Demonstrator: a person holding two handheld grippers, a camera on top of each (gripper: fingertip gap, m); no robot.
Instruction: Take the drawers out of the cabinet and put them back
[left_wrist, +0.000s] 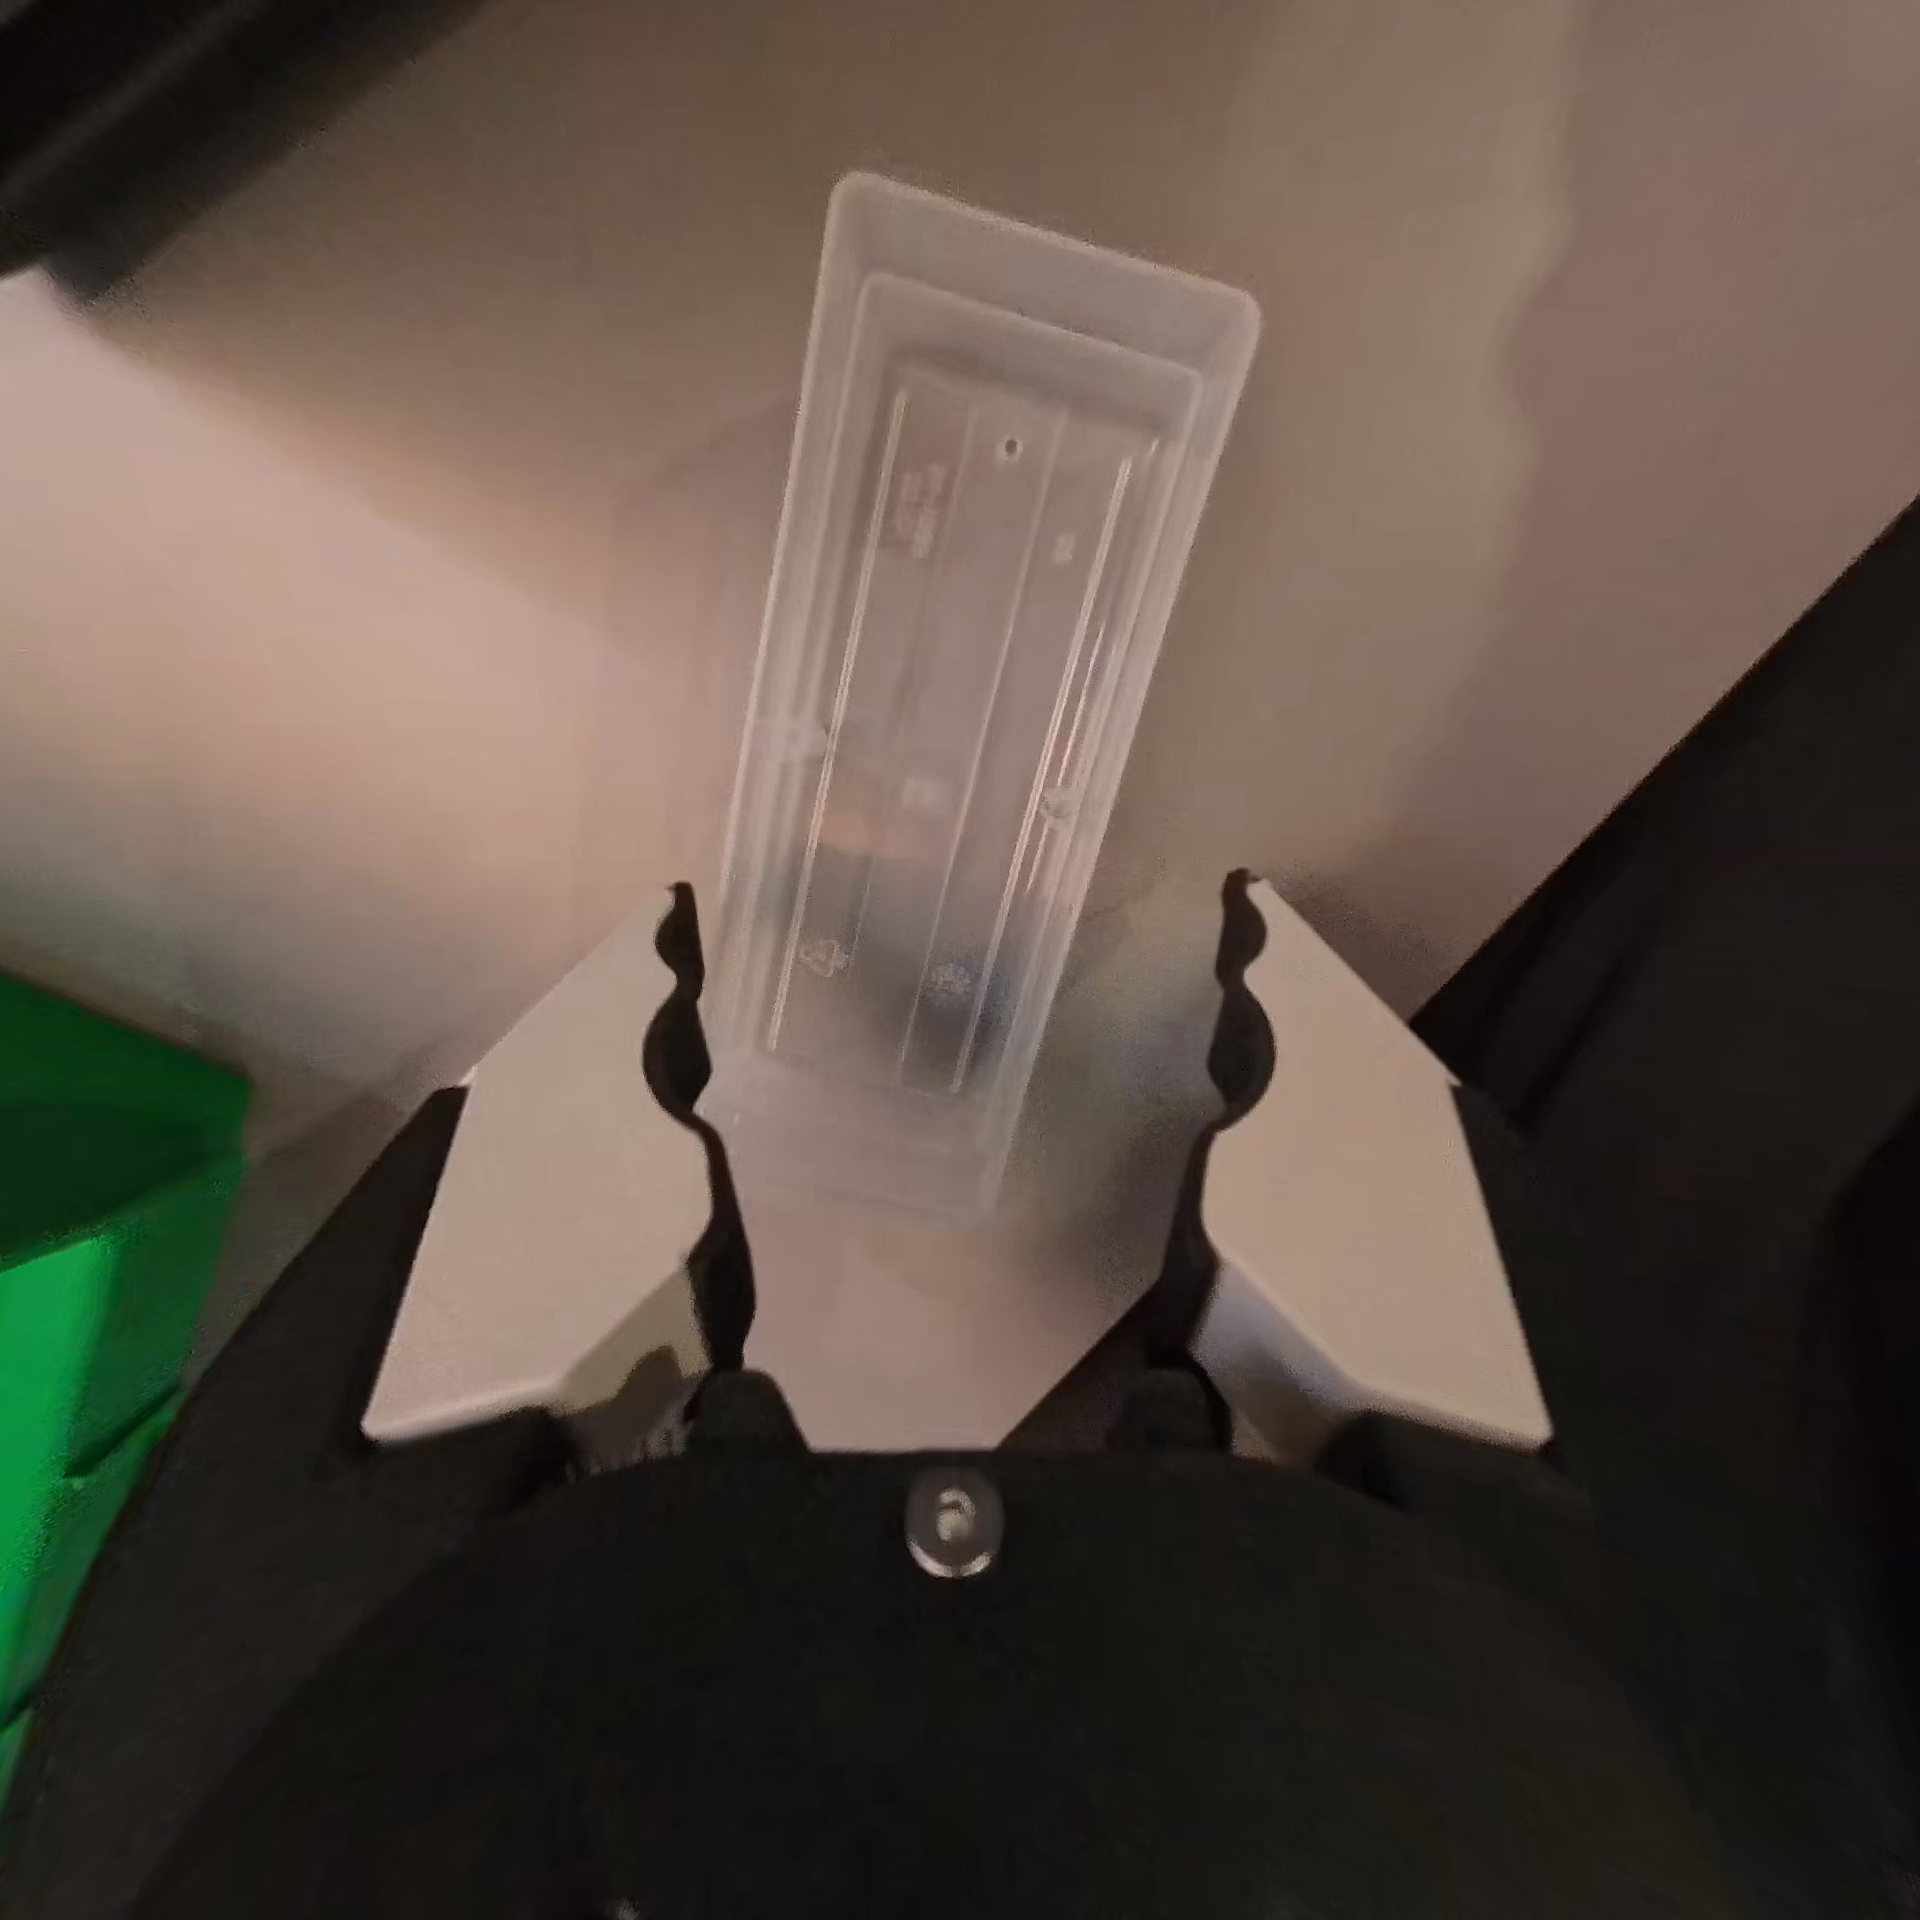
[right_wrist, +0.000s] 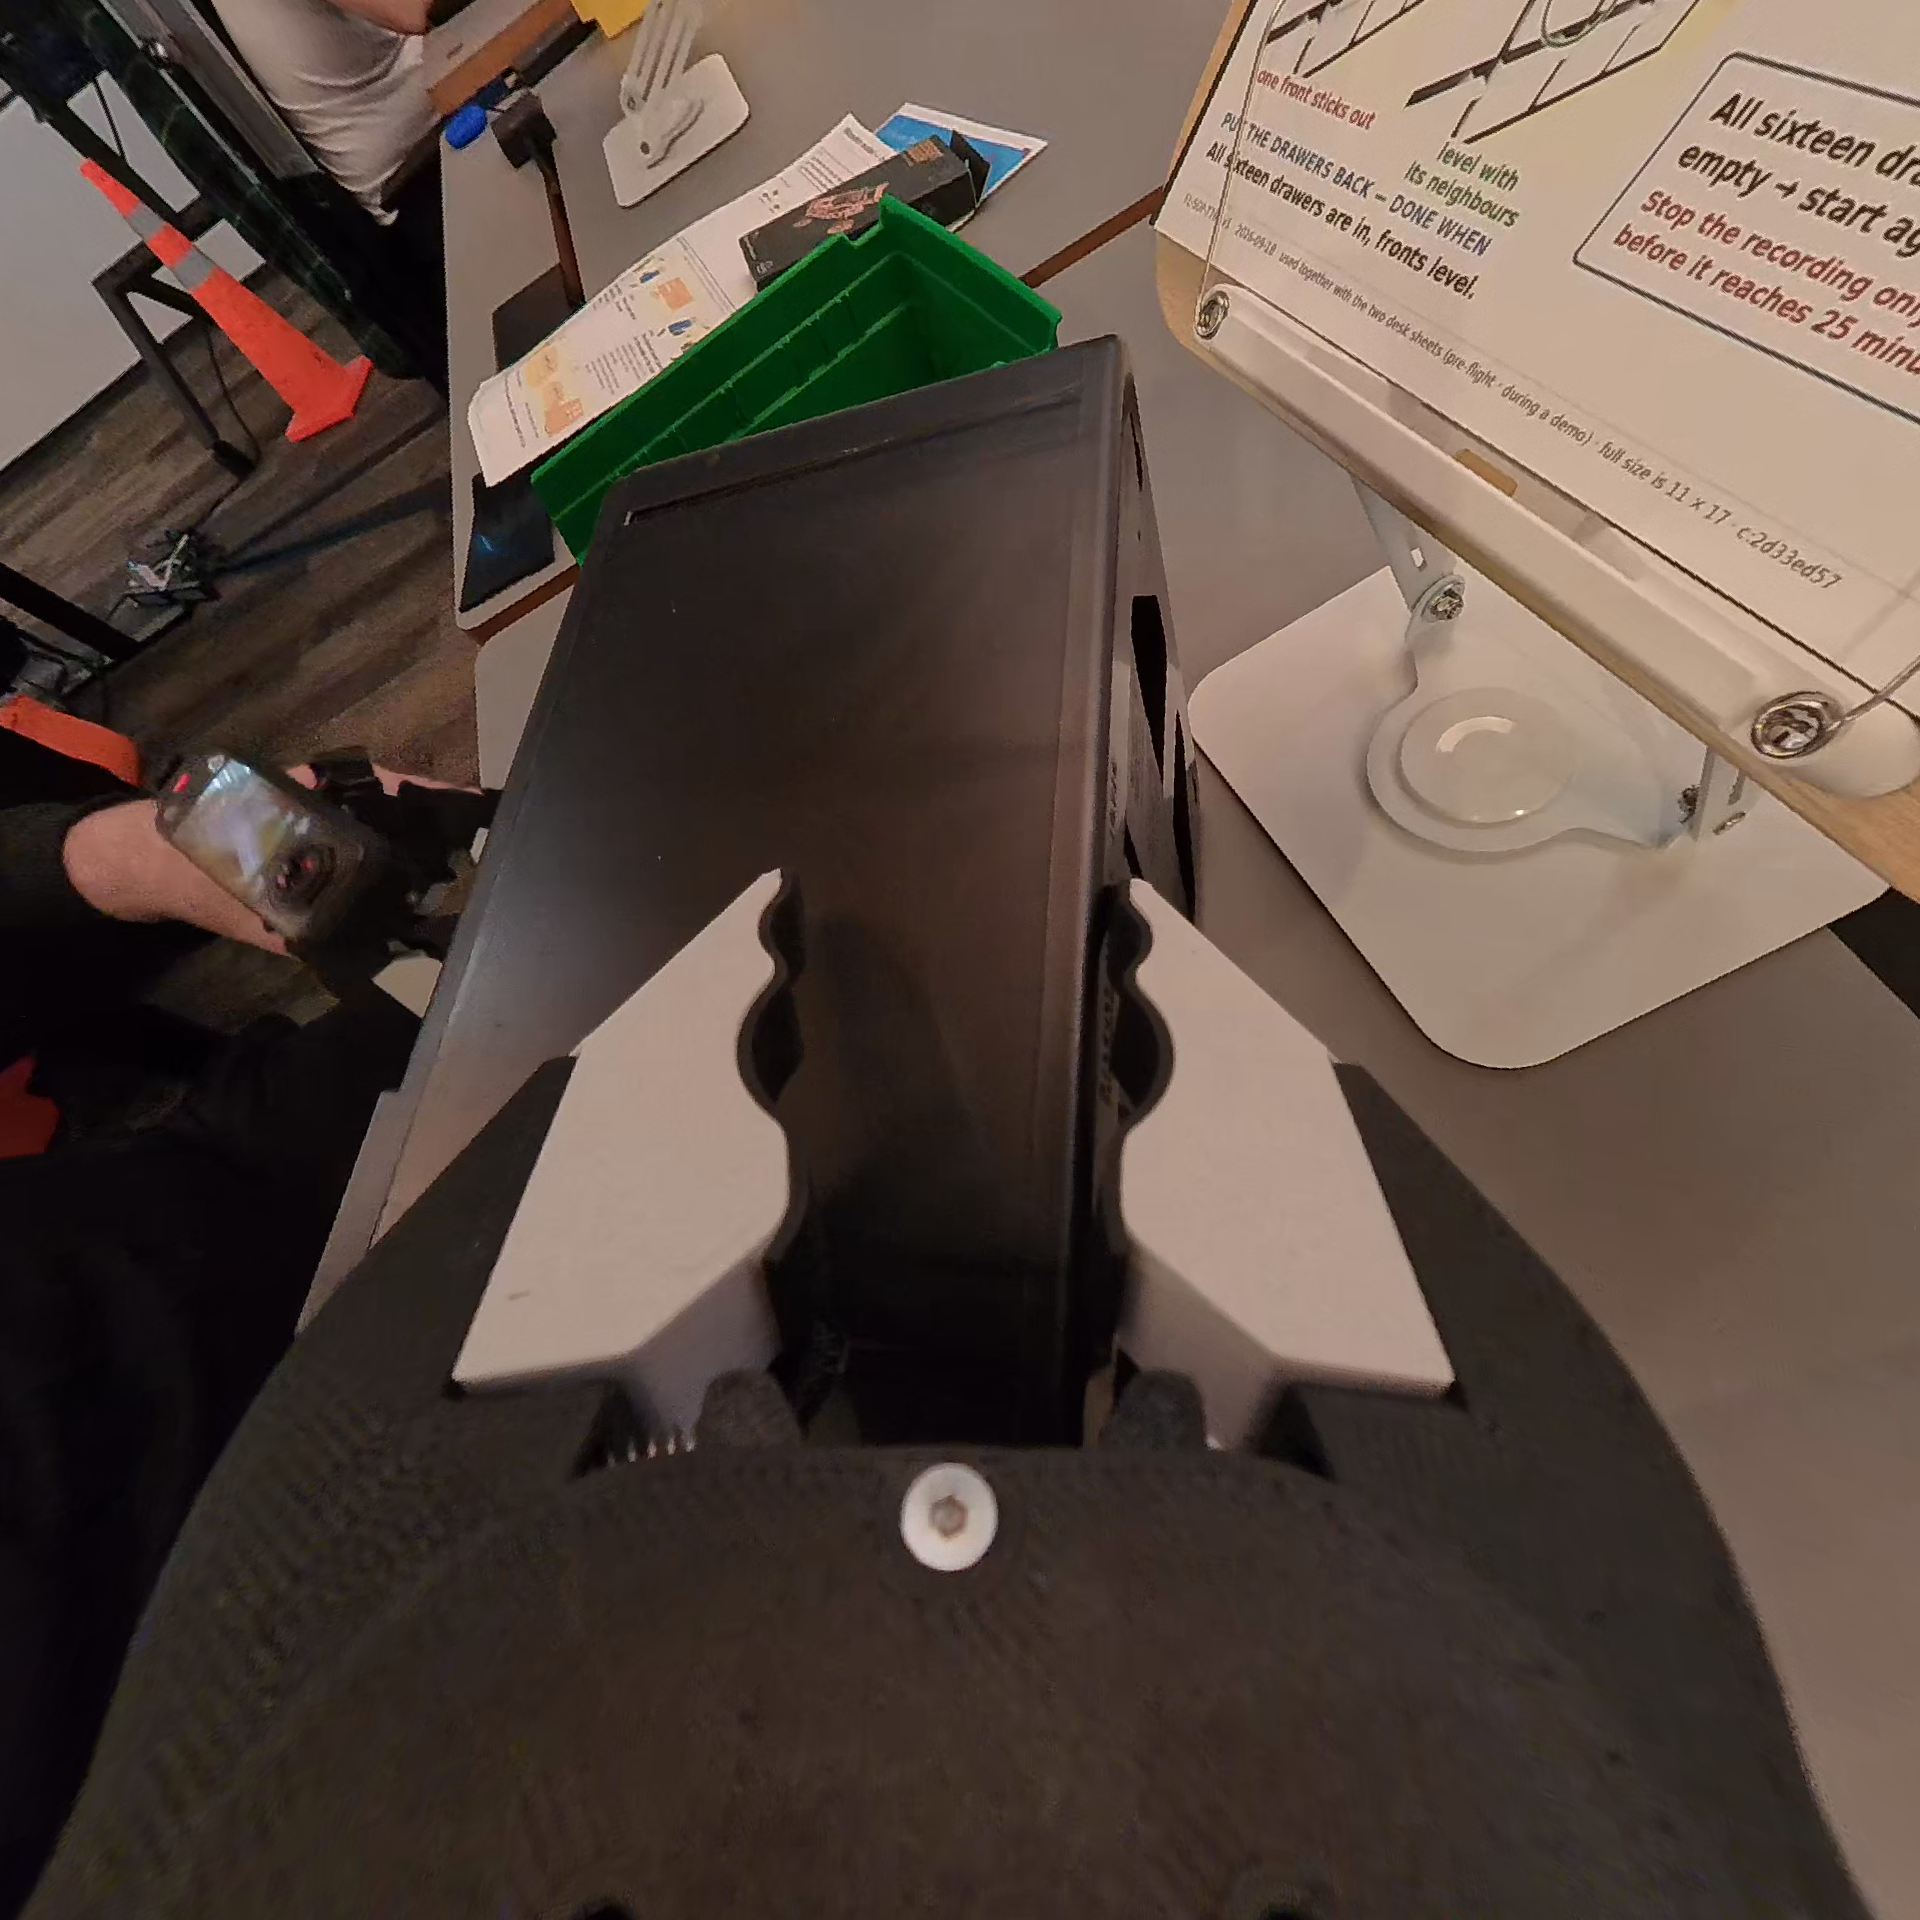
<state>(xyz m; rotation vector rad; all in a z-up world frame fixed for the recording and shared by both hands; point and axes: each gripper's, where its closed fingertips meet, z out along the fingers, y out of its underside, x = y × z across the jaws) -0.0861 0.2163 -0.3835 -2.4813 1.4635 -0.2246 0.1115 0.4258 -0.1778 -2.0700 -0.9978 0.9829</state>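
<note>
Left gripper jaws wide, clear drawer lying ahead between fingertips, touching left finger only, on pale table. Right gripper straddles black cabinet; grip unclear. Green bin beyond cabinet.

I'm looking at a grey surface. The black cabinet stands on it, a green bin just behind. Right of the cabinet sits a white stand base carrying an instruction board. In my left view, a clear drawer lies flat on the surface.

On the next surface: printed sheets, a black box.
</note>
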